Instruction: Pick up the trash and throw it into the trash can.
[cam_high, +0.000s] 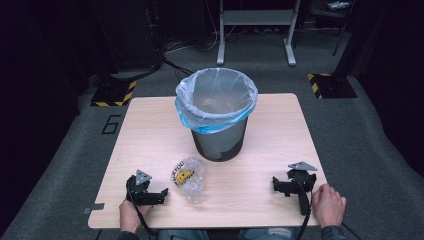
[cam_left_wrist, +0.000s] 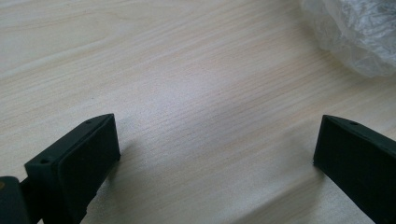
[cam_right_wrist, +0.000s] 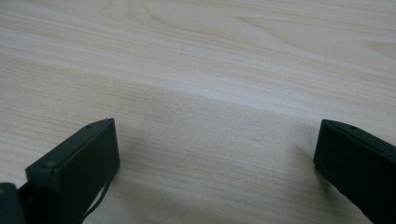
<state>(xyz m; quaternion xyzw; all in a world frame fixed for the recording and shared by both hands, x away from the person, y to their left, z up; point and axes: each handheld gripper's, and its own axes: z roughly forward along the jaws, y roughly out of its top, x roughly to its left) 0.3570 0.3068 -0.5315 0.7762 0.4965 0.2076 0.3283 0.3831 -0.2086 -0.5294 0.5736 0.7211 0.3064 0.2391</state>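
Note:
A crumpled clear plastic bag (cam_high: 189, 178) with a yellow and black label lies on the wooden table (cam_high: 150, 130), in front of a dark bin (cam_high: 217, 114) lined with a pale blue bag. My left gripper (cam_high: 150, 192) rests on the table just left of the plastic bag, jaws wide apart and empty. In the left gripper view the same bag (cam_left_wrist: 359, 32) sits at the top right, beyond the gripper (cam_left_wrist: 217, 140). My right gripper (cam_high: 287, 184) lies near the table's right front corner, open over bare wood (cam_right_wrist: 217, 140).
The bin stands at the table's middle, toward the far side. Beyond the table are a grey carpet, a white metal stand (cam_high: 255, 30) and yellow-black striped floor blocks (cam_high: 112, 92). A person's hands hold both grippers at the near edge.

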